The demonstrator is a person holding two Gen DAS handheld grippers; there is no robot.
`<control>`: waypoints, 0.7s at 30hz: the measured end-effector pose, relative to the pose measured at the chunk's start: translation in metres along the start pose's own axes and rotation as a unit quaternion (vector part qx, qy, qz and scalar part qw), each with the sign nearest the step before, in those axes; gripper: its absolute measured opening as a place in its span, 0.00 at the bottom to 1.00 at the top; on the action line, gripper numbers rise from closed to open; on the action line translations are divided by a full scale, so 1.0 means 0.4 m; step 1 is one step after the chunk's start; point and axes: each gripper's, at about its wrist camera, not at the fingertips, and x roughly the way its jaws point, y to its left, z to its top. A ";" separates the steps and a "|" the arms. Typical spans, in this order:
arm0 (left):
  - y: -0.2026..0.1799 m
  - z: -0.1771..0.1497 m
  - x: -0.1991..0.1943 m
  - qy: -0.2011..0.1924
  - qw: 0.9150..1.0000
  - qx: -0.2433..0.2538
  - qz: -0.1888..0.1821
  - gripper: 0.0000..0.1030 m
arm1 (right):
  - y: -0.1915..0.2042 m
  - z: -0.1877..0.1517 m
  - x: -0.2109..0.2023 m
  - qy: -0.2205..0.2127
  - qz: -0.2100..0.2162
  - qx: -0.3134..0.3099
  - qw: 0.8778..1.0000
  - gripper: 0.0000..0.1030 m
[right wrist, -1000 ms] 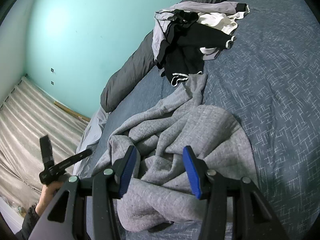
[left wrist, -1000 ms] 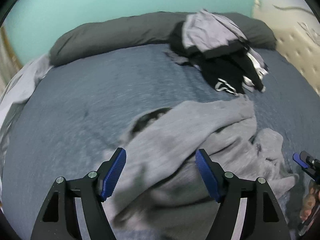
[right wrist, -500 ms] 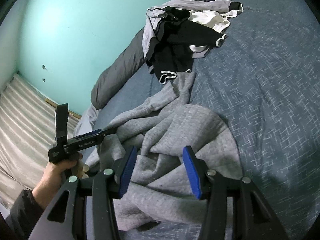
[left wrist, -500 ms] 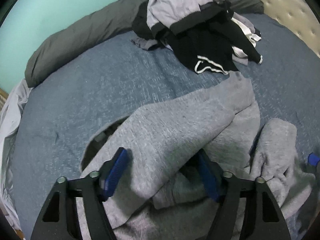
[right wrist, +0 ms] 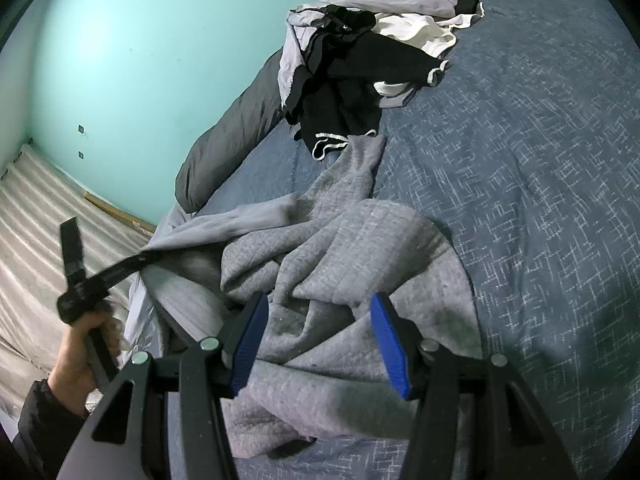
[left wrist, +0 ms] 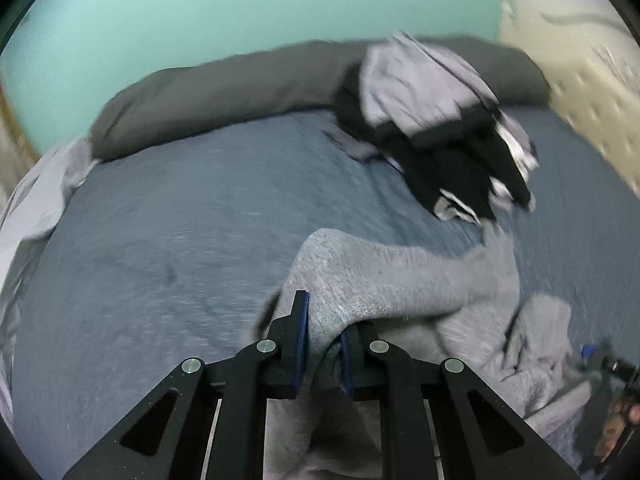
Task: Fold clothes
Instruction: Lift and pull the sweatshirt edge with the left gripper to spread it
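Folding barely begun: left gripper (left wrist: 323,344), jaws just closed, pinches the crumpled grey sweatshirt (right wrist: 340,248) mid-bed (right wrist: 540,200); right gripper (right wrist: 320,344) hangs half-open above it; unfolded pile (right wrist: 360,60) waits by the far edge.

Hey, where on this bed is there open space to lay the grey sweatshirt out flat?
The widest bare patch of bedspread lies between the dark bolster and the grey sweatshirt. Another runs right of the sweatshirt in the right wrist view. It is crowded by the clothes pile at the bolster's end.
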 end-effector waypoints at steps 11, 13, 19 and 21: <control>0.285 -0.020 -0.118 -0.034 0.990 -0.119 0.071 0.05 | 0.014 -0.008 0.011 0.009 -0.018 -0.019 1.000 0.53; 0.324 -0.036 -0.119 -0.024 0.988 -0.124 0.087 0.05 | 0.014 -0.009 0.014 0.011 -0.018 -0.018 1.000 0.53; 0.477 -0.125 -0.139 -0.012 0.965 -0.205 0.162 0.05 | 0.015 -0.009 0.013 0.012 -0.017 -0.016 1.000 0.53; 0.528 -0.170 -0.133 0.000 0.951 -0.250 0.183 0.06 | 0.014 -0.009 0.015 0.012 -0.018 -0.016 1.000 0.53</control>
